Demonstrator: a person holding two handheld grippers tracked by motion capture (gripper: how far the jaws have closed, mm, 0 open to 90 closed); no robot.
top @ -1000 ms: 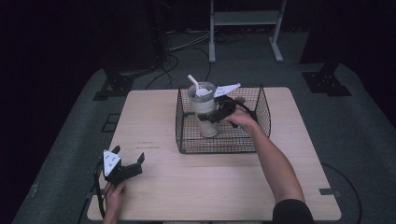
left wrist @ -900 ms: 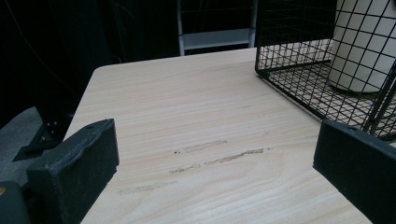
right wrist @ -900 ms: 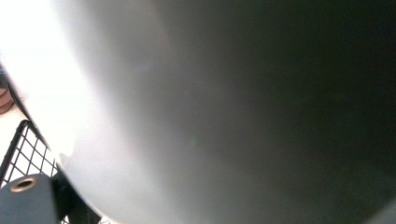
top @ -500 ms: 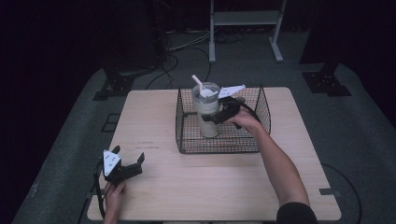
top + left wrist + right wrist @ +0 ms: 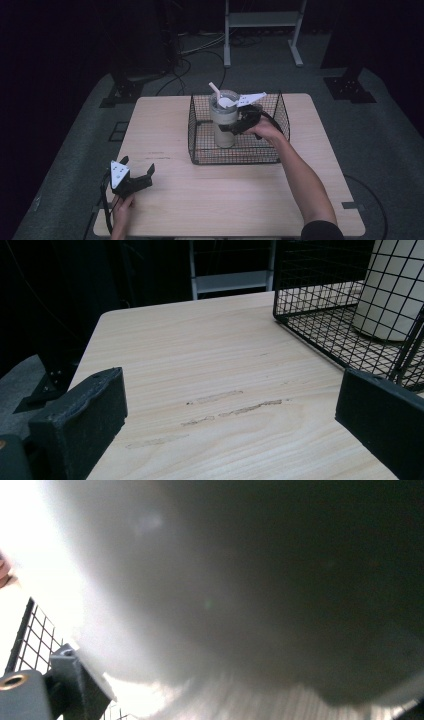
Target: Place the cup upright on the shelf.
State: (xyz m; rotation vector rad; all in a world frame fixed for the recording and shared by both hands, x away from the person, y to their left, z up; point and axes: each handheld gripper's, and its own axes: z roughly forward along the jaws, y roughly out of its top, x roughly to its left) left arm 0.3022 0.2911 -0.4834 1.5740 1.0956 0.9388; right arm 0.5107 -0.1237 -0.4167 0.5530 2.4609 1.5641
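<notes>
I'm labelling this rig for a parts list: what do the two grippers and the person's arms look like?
Each gripper, left and right, is black with two blocky, matte jaws and a white three-cornered plate on top. A black cable trails from the left one. The right arm wears a dark short sleeve; the forearms are bare.

I can read no text, label, brand, number or sign from here: the tall cream tumbler [image 5: 223, 122], the black wire basket [image 5: 200, 132] around it and the pale wooden worktop [image 5: 210, 195] all look blank to me.
</notes>
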